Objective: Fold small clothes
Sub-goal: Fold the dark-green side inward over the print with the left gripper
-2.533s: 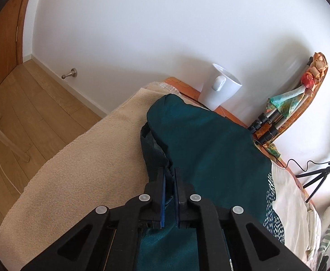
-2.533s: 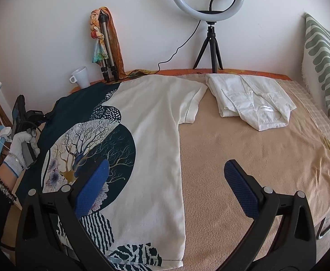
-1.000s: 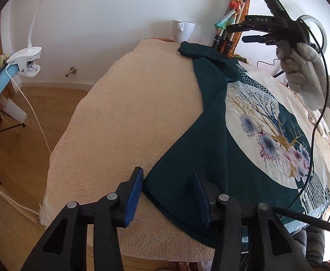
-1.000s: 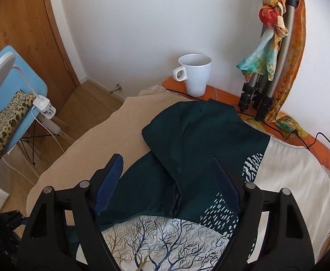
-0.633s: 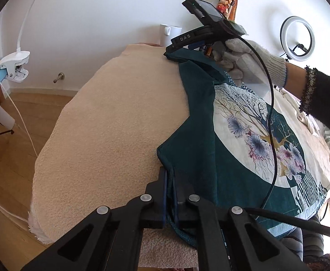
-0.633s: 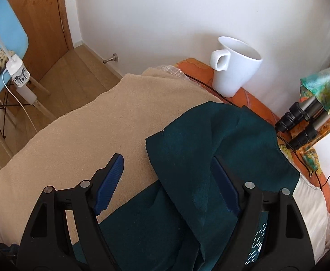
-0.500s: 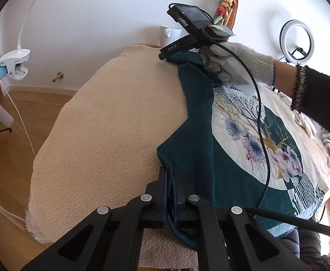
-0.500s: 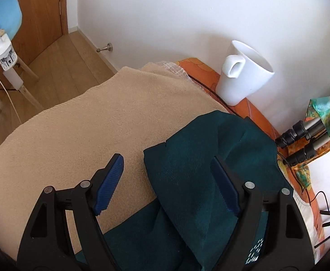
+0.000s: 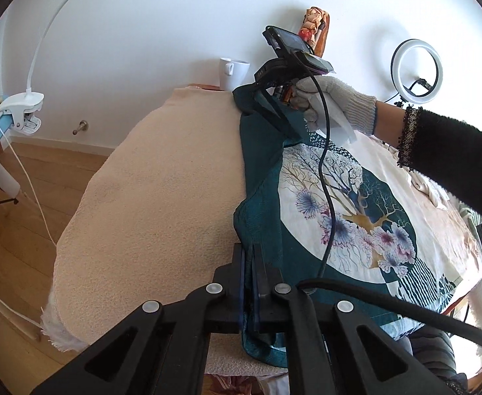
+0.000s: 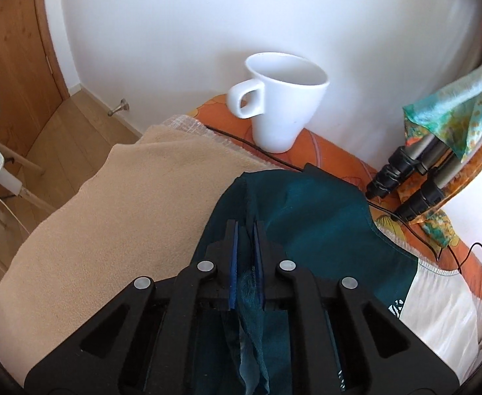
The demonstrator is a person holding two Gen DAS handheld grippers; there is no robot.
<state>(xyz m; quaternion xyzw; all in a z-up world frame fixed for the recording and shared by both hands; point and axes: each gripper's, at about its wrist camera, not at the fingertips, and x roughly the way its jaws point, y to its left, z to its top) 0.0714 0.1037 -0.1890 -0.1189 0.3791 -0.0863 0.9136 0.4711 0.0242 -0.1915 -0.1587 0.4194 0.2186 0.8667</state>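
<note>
A T-shirt (image 9: 339, 197), teal on one side and cream on the other with a tree and flower print, lies flat on a beige blanket (image 9: 161, 181). My left gripper (image 9: 249, 256) is shut on the near teal hem corner, lifted slightly. At the far end a gloved hand holds my right gripper (image 9: 242, 93) on the teal sleeve. In the right wrist view the right gripper (image 10: 245, 227) has its jaws closing, with a fold of the teal T-shirt (image 10: 306, 214) pinched between the blue pads.
A white mug (image 10: 283, 98) stands on the orange edge by the wall, beside tripod legs (image 10: 405, 177) draped with a scarf. A ring light (image 9: 417, 70) stands at the far right. A clip lamp (image 9: 20, 112) and wooden floor lie left of the bed.
The right gripper moved down onto the teal sleeve and its jaws came together on it. The left gripper, shut on the hem corner, rose a little.
</note>
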